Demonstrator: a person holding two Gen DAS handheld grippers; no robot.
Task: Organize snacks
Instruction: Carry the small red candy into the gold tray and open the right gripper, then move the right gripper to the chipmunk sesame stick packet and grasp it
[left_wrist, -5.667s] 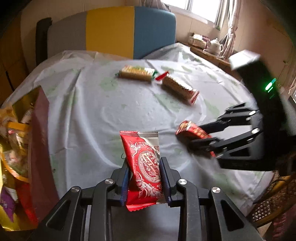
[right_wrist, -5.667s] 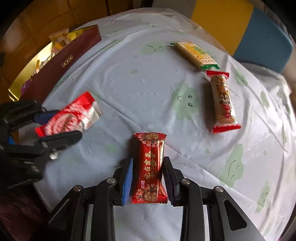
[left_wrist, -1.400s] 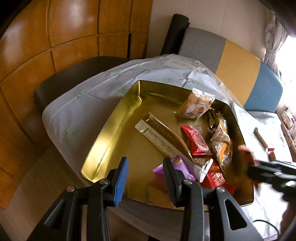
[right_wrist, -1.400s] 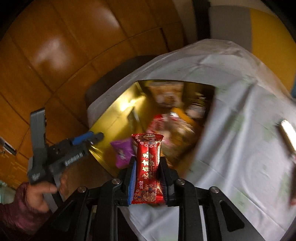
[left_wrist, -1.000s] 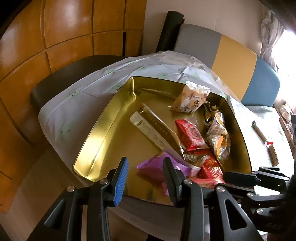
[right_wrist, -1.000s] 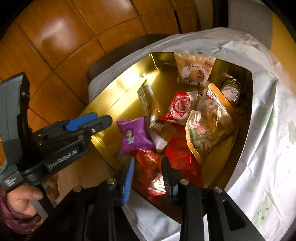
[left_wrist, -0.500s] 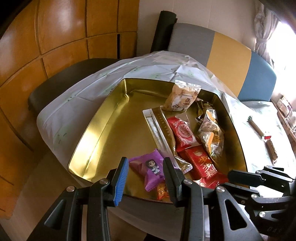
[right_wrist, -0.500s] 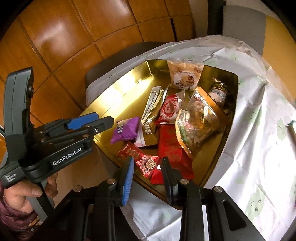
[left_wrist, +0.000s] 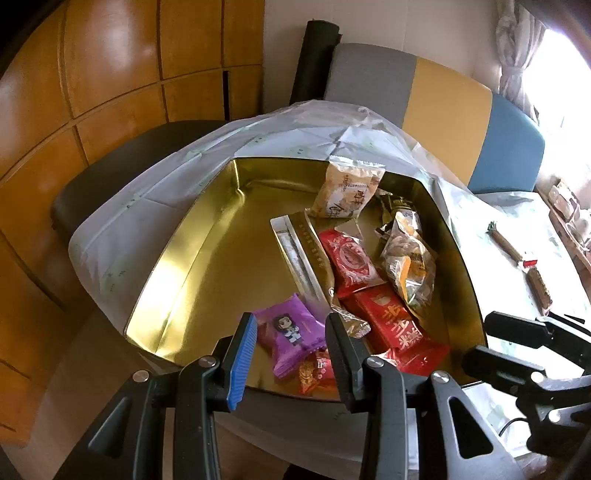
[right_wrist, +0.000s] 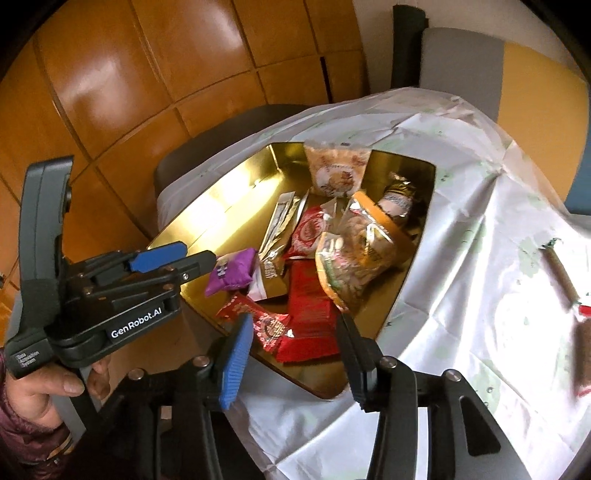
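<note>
A gold tin (left_wrist: 177, 266) sits at the edge of the table and holds several snack packets. Among them are a purple packet (left_wrist: 291, 332), red packets (left_wrist: 395, 325) and a clear bag of nuts (left_wrist: 406, 266). My left gripper (left_wrist: 291, 354) hovers open over the tin's near rim with nothing between its fingers. My right gripper (right_wrist: 293, 325) hangs above the tin (right_wrist: 207, 218), its jaws opening and empty. Below it a patterned red packet (right_wrist: 266, 325) lies in the tin. Two snack bars (left_wrist: 506, 243) (left_wrist: 539, 284) rest on the white tablecloth to the right.
A hand (right_wrist: 37, 387) holds the left gripper (right_wrist: 177, 262) at the tin's left side. A dark chair (left_wrist: 122, 162) stands behind the table, with a grey, yellow and blue seat back (left_wrist: 443, 103) further right. Wooden panels (left_wrist: 110, 74) line the wall.
The patterned red packet left my right gripper and now lies in the tin. The right jaws have widened and drawn back and up a little. The left gripper has hardly moved.
</note>
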